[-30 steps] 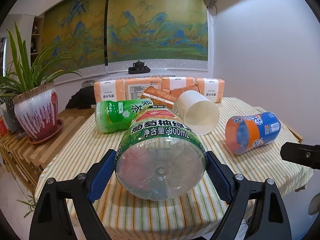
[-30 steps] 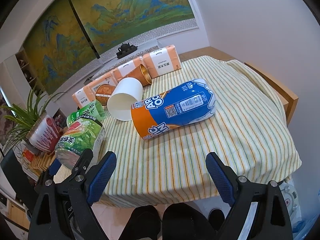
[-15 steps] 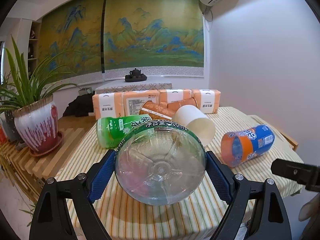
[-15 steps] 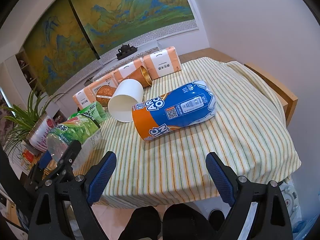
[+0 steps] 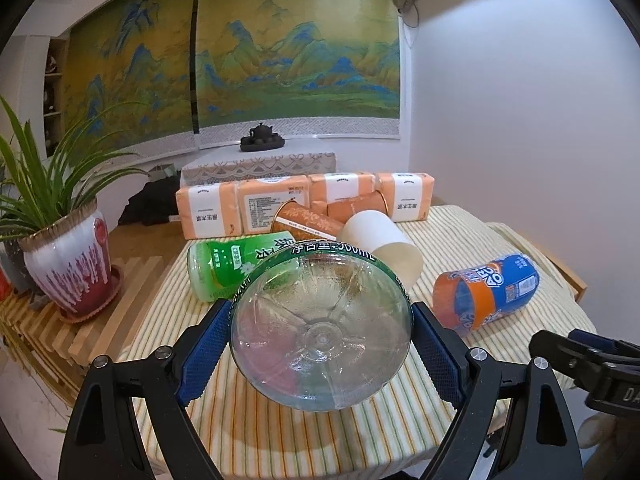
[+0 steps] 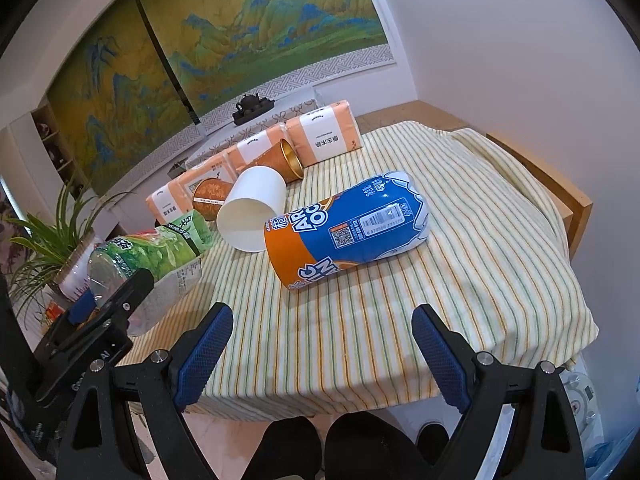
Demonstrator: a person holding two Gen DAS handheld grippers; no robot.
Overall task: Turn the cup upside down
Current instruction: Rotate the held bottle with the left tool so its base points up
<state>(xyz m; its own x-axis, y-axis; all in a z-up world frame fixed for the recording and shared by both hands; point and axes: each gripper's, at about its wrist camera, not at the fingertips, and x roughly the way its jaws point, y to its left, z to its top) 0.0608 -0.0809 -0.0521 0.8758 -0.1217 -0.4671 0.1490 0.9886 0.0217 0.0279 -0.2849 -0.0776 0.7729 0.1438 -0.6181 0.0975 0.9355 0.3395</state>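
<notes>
A white paper cup [image 5: 380, 240] [image 6: 254, 210] lies on its side mid-table, mouth toward the front. To its right, a blue-and-orange cup [image 5: 488, 296] [image 6: 348, 228] also rests on its side. My left gripper [image 5: 322, 348] is shut on a large clear bottle [image 5: 320, 332] [image 6: 140, 256] with a green label, whose base faces the camera; it hangs just above the cloth near the table's front left. My right gripper [image 6: 322, 356] stands open and holds nothing, over the front edge of the table, short of the blue-and-orange cup.
A second green bottle [image 5: 228, 260] lies behind the held one. Two orange cups [image 5: 308, 222] and a row of tissue packs [image 5: 248, 208] line the back. A potted plant [image 5: 68, 256] stands on a slatted bench at left. Striped cloth [image 6: 480, 264] covers the table.
The left gripper has tipped the clear bottle until its base faces the camera and drawn it back toward the front left edge. The right gripper has barely moved.
</notes>
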